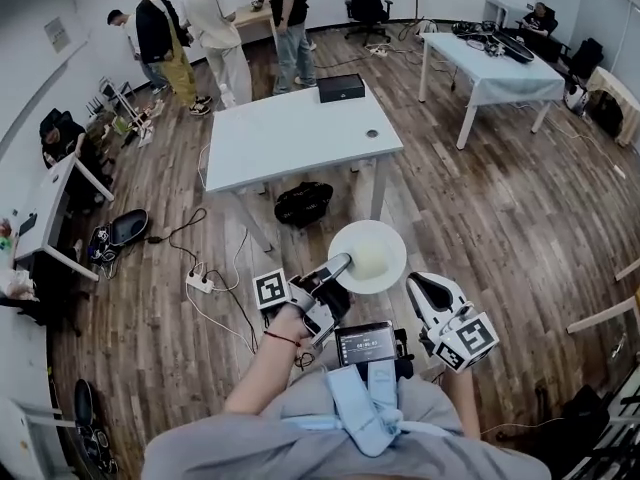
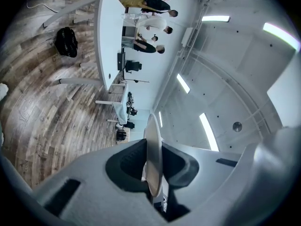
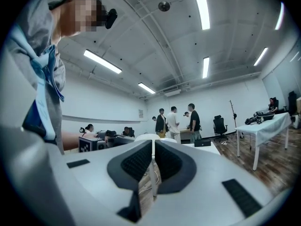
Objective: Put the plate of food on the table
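**Plate's in the left tongs, not on the table yet**

So here's where things sit. The left gripper (image 1: 342, 265) has the plate (image 1: 392, 236) pinched by its near rim. In the left gripper view the plate shows edge-on, wedged right between the two dark pads, with both jaws pressed against it. It's a white round plate with a pale, rounded lump of food (image 1: 371, 259) sitting roughly in the middle. From the head view it looks about level.

The plate hangs over the wood floor close in front of the person, short of the white table (image 1: 290, 140) and not touching it. The table has a black box (image 1: 341, 88) near its far edge and a small round dark thing (image 1: 372, 134) towards its right side. A black bag (image 1: 303, 204) lies on the floor under the table's near side.

The right gripper (image 1: 424, 288) is just beside the plate, on its right, not touching it. Its own view shows the jaws pretty much together, only a sliver between the pads, with nothing in there.

A few people (image 1: 215, 28) are standing in a group past the far end of the table. A white power strip (image 1: 200, 283) lies on the floor off to the left.
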### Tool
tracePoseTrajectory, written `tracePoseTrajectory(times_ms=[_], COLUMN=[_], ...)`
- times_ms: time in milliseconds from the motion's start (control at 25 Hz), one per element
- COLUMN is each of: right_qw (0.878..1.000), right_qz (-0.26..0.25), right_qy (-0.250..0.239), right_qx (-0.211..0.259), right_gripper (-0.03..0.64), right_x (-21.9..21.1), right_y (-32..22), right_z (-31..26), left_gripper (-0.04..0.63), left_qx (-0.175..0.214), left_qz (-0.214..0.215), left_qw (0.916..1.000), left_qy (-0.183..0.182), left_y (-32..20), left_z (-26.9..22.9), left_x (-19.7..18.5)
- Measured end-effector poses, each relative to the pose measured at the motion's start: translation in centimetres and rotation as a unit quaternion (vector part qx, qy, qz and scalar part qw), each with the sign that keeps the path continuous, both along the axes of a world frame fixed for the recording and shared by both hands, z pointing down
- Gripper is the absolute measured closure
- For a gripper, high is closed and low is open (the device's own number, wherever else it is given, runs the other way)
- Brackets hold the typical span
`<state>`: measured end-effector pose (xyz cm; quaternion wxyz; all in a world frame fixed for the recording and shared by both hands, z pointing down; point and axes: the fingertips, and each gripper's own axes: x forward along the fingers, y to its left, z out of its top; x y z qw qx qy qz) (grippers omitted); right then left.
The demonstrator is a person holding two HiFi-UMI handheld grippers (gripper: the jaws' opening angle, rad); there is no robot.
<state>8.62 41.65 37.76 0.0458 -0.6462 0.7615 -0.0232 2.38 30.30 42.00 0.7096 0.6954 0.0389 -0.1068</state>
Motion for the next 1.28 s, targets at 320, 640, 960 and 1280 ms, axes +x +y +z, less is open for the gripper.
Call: tracePoseTrajectory(times_ms=[320, 640, 960, 1280], right_qw=[0.999, 0.998, 0.997, 0.995], right_qz=[-0.032, -0.065, -0.079, -0.098], right_qy=[0.006, 0.018, 0.016, 0.019], right_qx=[-0.006, -0.003, -0.002, 0.004], right_gripper=[0.583, 0.583, 0.583, 0.583], right_x=[-0.5, -1.0, -1.2, -3.1], right_y=[-8.2, -17.6, -25.3, -30.2], right_z=[-0.5, -1.3, -1.1, -0.9], left_gripper=[0.545, 0.545, 0.545, 0.545], left_qx=[-0.001, 0.010, 0.018, 0.008], left_qz=[-0.036, -0.062, -0.075, -0.085], left_qw=[0.9993, 0.9980, 0.9970, 0.9963], left_qy=[0.001, 0.006, -0.003, -0.001], left_y=[-7.9, -16.8, -24.0, -28.0], left_z=[-0.2, -0.8, 0.2, 1.0], left_x=[-1.3, -1.7, -2.7, -4.1])
